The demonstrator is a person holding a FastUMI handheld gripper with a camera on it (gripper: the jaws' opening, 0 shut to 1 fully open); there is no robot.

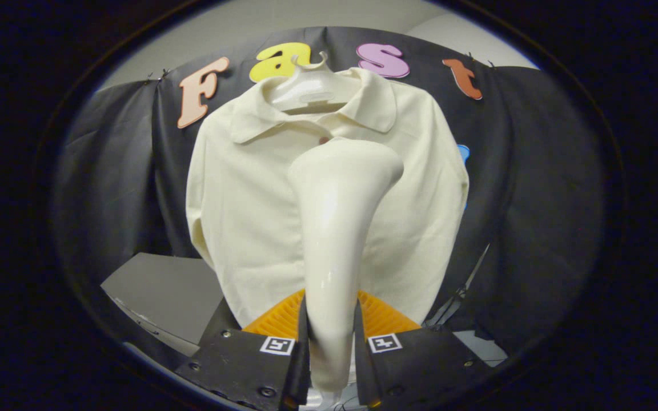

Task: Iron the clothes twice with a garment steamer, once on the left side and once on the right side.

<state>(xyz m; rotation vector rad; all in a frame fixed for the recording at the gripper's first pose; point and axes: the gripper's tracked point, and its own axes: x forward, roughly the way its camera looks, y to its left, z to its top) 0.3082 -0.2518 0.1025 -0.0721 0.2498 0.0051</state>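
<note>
With the gripper (pixel 332 342) clamped on the glossy cream plastic steamer (pixel 334 228), keep its head flat below the collar of the cream polo shirt (pixel 249 211), stroking slowly down.

The shirt (pixel 249 188) is plain cream, the steamer (pixel 334 228) glossy cream-white, the hanger (pixel 309 85) white, the wall cloth (pixel 534 200) black.

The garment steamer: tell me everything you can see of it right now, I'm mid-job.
The garment steamer is a glossy cream plastic wand, narrow at the handle and flaring into a broad head at the top. It stands nearly upright, handle clamped between the fingers of the gripper, which press on both its sides. Its head sits in front of the chest of the cream collared shirt, just below the collar, tipped slightly to one side. Whether the head touches the fabric cannot be told. No steam is visible.
</note>
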